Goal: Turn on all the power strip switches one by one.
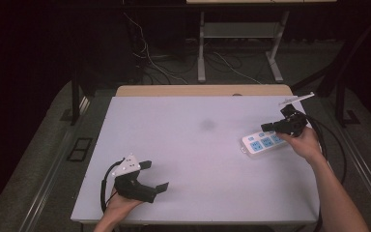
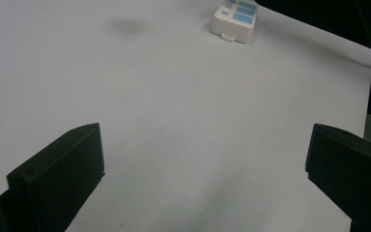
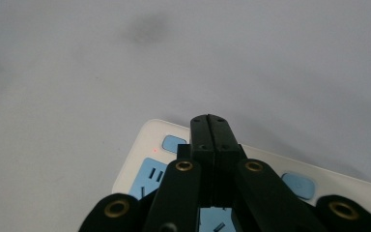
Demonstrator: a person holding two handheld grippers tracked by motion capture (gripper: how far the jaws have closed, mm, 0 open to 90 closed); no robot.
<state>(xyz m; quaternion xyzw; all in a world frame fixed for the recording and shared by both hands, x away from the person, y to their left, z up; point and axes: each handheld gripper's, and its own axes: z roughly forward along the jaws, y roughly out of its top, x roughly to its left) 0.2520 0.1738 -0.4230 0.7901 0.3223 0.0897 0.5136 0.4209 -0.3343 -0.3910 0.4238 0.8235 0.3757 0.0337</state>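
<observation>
A white power strip (image 1: 263, 141) with blue sockets lies on the right part of the white table (image 1: 193, 145). My right gripper (image 1: 266, 127) hovers just above it, jaws pressed together with nothing between them. In the right gripper view the shut right gripper (image 3: 211, 122) sits over the power strip (image 3: 147, 159) and its blue switch buttons. My left gripper (image 1: 157, 175) rests low at the table's front left, held in a hand, jaws spread wide. In the left gripper view the left gripper (image 2: 205, 159) frames bare table, with the power strip (image 2: 234, 17) far ahead.
A faint dark smudge (image 1: 206, 124) marks the middle of the table. A wooden edge (image 1: 203, 90) runs along the far side. Behind it stand a metal stand's legs (image 1: 201, 53) and loose cables on the floor. Black cables trail from both grippers.
</observation>
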